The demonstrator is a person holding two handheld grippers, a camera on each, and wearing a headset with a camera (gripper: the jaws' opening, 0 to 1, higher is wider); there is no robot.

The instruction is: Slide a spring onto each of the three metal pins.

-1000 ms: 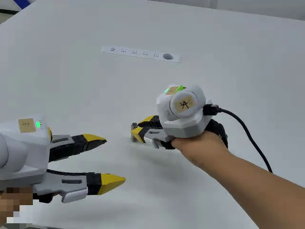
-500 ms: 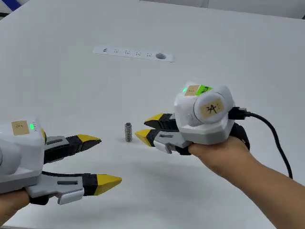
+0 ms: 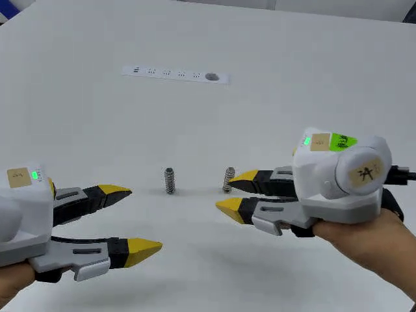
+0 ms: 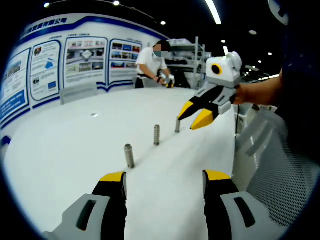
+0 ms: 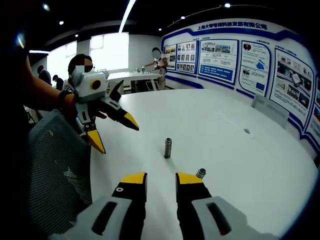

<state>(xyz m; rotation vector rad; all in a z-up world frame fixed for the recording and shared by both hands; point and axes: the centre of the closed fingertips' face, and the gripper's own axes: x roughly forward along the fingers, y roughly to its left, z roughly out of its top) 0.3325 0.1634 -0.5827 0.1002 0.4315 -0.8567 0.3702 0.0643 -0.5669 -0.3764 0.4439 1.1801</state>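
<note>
A wide white table (image 3: 312, 58) spreads under a dark ceiling (image 5: 175, 11) with long strip lights (image 5: 127, 15) and small spotlights (image 5: 227, 5). A white power strip (image 3: 175, 73) lies flat on it. The blue-trimmed wall (image 4: 65, 30) carries rows of posters (image 5: 220, 60). A bright window (image 5: 107, 50) glows at the far end, and a grey mesh chair (image 5: 55, 160) stands beside the table.

My right gripper (image 5: 161, 181) rises from 6 o'clock, yellow tips slightly parted. The near spring (image 5: 200, 173) stands just beside the tip at 5 o'clock. The far spring (image 5: 168, 148) stands upright near centre on the white table (image 5: 225, 135). The left gripper (image 5: 117, 135) hangs at 10 o'clock, jaws spread.
</note>
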